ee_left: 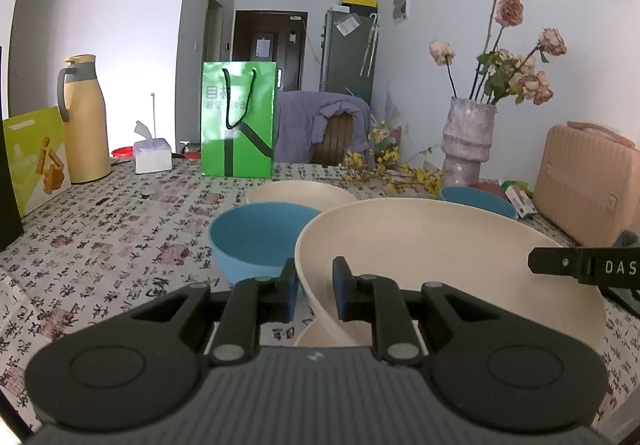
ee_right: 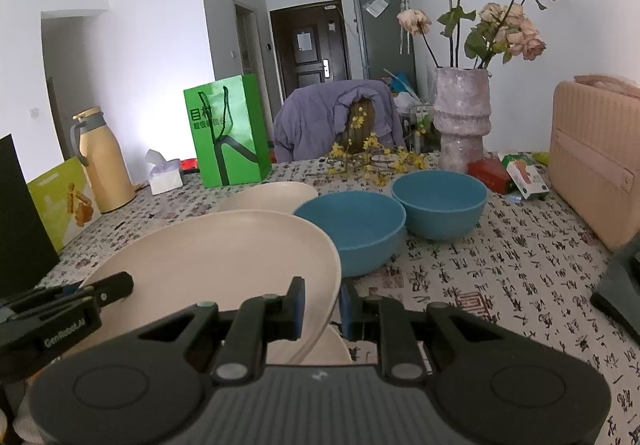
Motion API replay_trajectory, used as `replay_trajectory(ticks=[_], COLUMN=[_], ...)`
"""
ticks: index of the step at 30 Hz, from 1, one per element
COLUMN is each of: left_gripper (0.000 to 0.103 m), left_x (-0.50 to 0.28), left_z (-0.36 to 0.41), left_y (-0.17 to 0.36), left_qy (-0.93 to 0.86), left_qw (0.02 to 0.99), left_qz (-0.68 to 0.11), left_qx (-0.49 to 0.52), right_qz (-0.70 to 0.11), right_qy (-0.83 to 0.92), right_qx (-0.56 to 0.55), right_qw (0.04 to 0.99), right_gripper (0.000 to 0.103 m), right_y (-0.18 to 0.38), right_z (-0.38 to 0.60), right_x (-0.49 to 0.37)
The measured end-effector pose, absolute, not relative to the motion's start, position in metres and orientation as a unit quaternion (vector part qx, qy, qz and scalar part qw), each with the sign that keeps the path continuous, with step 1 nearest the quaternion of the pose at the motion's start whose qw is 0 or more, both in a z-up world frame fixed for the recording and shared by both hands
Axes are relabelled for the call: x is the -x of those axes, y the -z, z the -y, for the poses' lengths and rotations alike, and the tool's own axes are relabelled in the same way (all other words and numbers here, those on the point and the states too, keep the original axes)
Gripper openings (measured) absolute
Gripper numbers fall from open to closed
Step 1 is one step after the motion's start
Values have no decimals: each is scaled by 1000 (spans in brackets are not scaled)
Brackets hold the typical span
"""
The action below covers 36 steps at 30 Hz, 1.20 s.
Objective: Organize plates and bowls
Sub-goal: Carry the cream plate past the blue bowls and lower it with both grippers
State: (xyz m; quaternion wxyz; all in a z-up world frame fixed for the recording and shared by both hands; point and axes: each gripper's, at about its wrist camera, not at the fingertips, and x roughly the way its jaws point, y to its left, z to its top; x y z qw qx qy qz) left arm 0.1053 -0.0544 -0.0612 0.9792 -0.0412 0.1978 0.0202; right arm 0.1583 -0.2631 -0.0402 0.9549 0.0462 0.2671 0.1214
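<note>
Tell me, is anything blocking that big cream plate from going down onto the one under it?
Nothing visible. The cream plate, gripped at both edges, hangs tilted right above the lower plate; the nearest blue bowl sits off to the side.

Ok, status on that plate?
Both hand-held grippers, left and right, shut on cream plate rims. Second plate directly beneath. Blue bowl close beside.

A home dining room: patterned tablecloth (ee_right: 520, 265), flower vase (ee_right: 462, 117), fridge (ee_right: 384, 33), front door (ee_right: 310, 45).
</note>
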Motion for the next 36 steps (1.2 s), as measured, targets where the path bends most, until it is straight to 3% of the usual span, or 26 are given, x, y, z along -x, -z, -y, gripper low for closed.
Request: replay_trajectory(ticks=[36], left_gripper=[18], left_x=[-116], left_z=[58], left_y=[109], left_qy=[-21], left_qw=[968], left_qz=[-248], left_qx=[27], right_qz=[-318], right_qy=[-126], right_qx=[-42], right_qw=[939], right_gripper=[18], right_y=[93], right_z=[263], right_x=[-170])
